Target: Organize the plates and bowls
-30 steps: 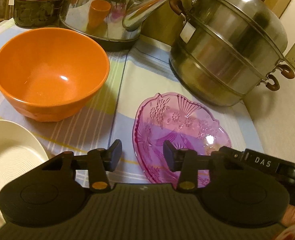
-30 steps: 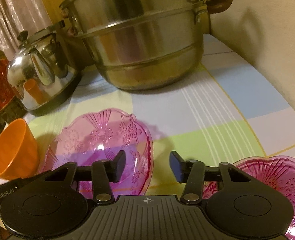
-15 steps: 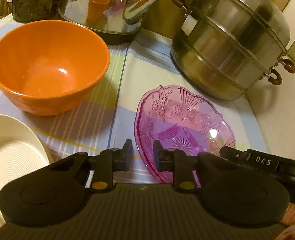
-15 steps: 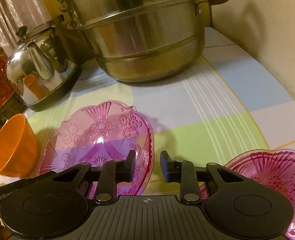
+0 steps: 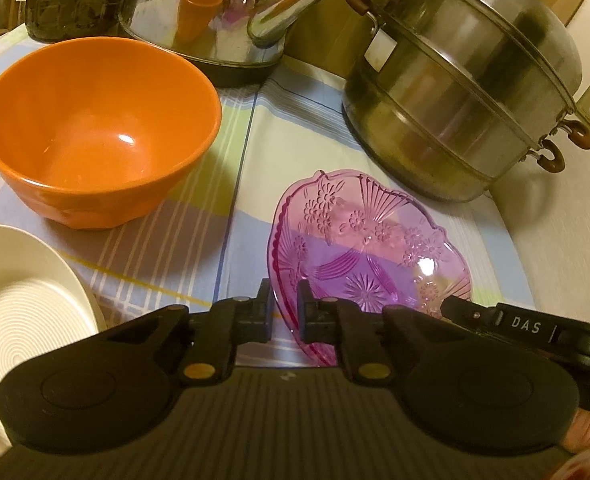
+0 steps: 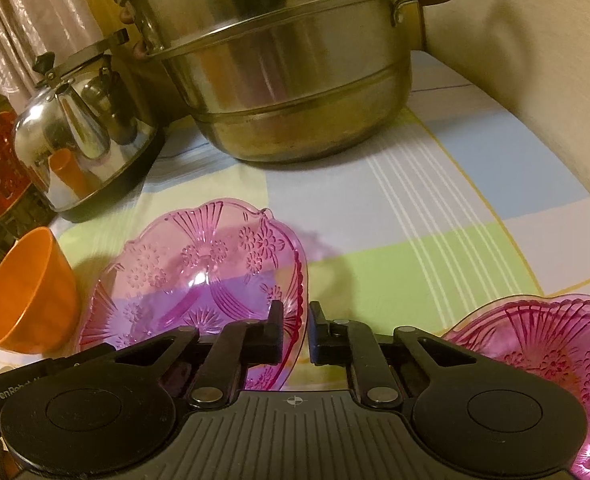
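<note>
1. Fingers of both my grippers are much narrower than 1 s ago. My left gripper (image 5: 283,307) now straddles the left rim of the pink dish (image 5: 369,250); my right gripper (image 6: 296,330) straddles its right rim. Can't tell if either pinches yet.
2. Dish: clear pink, flower & fan pattern, scalloped rim, lying on the checked cloth (image 6: 415,208) btwn both grippers.
3. Around: orange bowl (image 5: 95,128) to the left, white plate (image 5: 27,308) near it, steamer pot (image 5: 463,92) & kettle (image 6: 79,132) behind, 2nd pink dish (image 6: 555,352) to my right.
</note>
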